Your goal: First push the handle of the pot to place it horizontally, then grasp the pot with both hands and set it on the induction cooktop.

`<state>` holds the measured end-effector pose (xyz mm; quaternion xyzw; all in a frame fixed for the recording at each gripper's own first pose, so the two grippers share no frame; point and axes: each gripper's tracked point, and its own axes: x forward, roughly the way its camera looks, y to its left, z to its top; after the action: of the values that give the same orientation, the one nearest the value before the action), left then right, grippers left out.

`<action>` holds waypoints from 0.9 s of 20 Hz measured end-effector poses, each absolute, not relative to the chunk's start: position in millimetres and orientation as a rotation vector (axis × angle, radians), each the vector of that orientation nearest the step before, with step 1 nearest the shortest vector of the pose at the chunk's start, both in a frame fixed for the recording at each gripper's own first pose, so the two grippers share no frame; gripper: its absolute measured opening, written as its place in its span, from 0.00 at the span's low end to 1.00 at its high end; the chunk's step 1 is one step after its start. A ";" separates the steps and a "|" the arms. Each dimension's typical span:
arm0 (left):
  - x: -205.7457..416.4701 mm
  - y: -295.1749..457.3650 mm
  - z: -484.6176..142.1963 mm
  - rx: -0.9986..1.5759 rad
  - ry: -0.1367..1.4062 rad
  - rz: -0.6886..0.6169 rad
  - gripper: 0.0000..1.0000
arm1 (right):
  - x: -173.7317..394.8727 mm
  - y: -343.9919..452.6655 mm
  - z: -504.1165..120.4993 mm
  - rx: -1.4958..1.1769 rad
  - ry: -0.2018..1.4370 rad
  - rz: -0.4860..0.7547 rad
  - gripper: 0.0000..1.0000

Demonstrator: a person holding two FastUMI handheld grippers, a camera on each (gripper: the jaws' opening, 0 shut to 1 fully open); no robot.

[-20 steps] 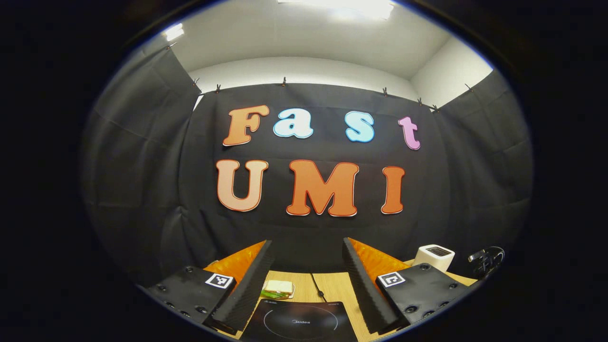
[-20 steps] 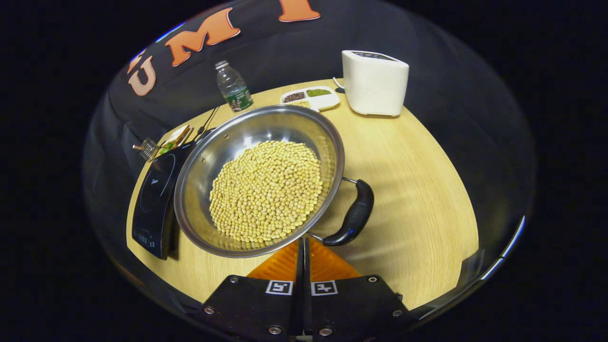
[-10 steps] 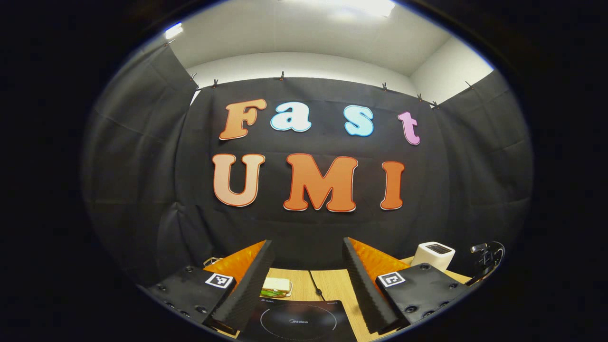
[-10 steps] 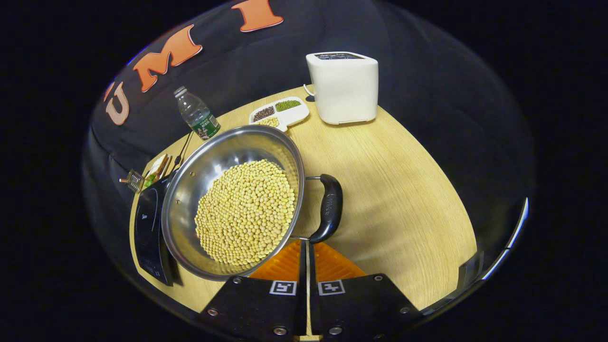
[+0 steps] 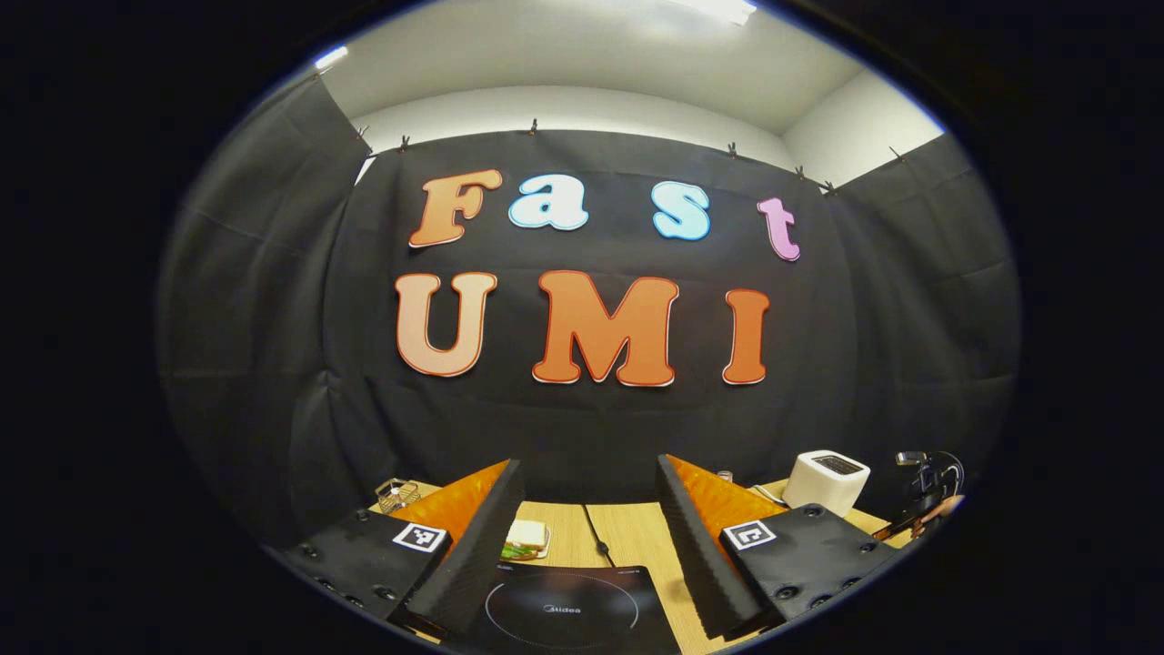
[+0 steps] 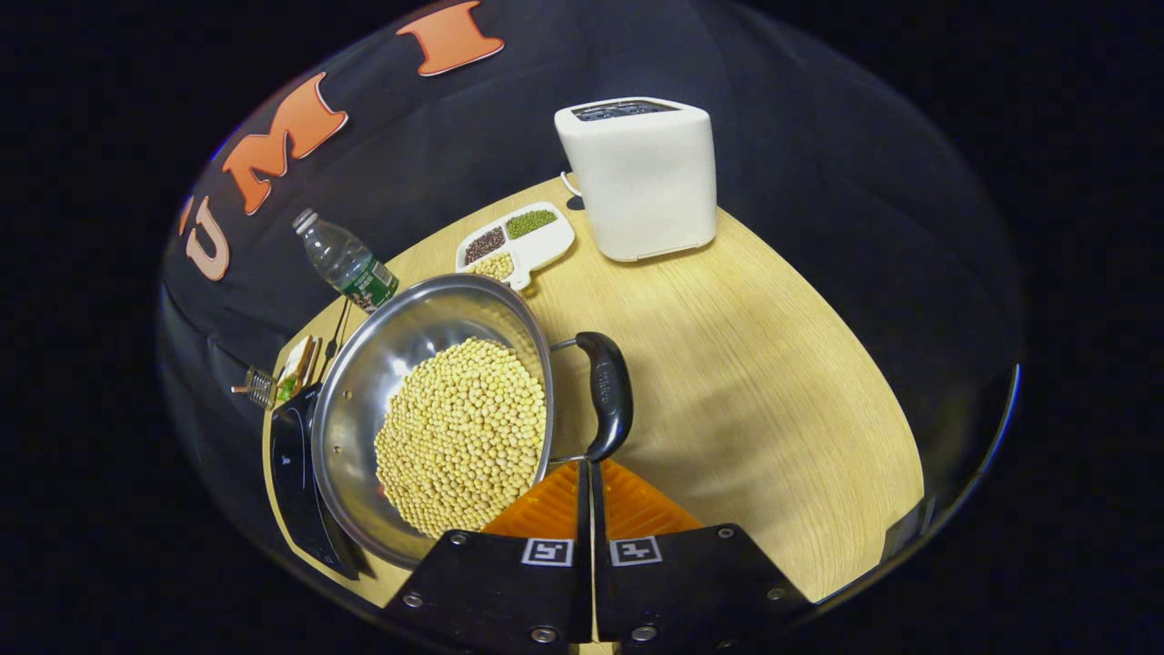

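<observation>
- Plainly, the first step is in hand: the pushing of the handle [image 6: 607, 396] of the pot [image 6: 436, 414].
- In the right gripper view the right gripper [image 6: 587, 466] has its two fingers pressed flat together, holding nothing. Their joined tip lies at the near end of the handle, touching it or just short of it; I cannot tell which.
- The pot stands on the table [image 6: 755, 382], left of the centre of that view, full of pale beans [image 6: 464, 437]. Its left rim overhangs, or at least hides, the right edge of the cooktop [image 6: 296, 482].
- The handle sits on the pot's right side. Its long axis runs near to far in that view, alongside the rim, with both wire ends going left into the pot wall.
- Whether that counts as horizontal for the task is a judgement; to me the push looks nearly done.
- In the left gripper view the left gripper [image 5: 589, 509] is held wide apart and empty, above the cooktop [image 5: 564, 609], with a sandwich [image 5: 526, 539] beyond it.
- Next, I judge, the right gripper must draw back, part its fingers and close on the handle, while the left finds the pot's left side.
- Then both must lift level, since the beans could spill, and set the pot to the left onto the cooktop.
- A toaster [image 6: 641, 177], tray [image 6: 514, 244] and bottle [image 6: 346, 264] stand farther off, well apart from the path.
</observation>
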<state>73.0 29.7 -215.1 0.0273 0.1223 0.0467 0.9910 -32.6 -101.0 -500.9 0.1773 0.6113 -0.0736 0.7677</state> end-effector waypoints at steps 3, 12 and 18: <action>81.0 21.0 -232.9 0.053 0.278 0.076 0.95 | -18.0 -106.2 -504.6 0.392 1.315 -0.185 0.01; 91.7 -11.5 -305.3 0.021 0.457 0.013 0.93 | -1.2 -112.6 -499.6 0.359 1.298 -0.168 0.00; 92.2 -60.0 -368.2 -0.041 0.646 -0.077 0.95 | 18.6 -139.3 -452.6 0.370 1.168 -0.151 0.07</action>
<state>92.2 -60.0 -368.2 -0.0200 0.3175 -0.0377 0.9473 18.6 -139.3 -452.6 0.1733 0.5475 -0.0708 0.8156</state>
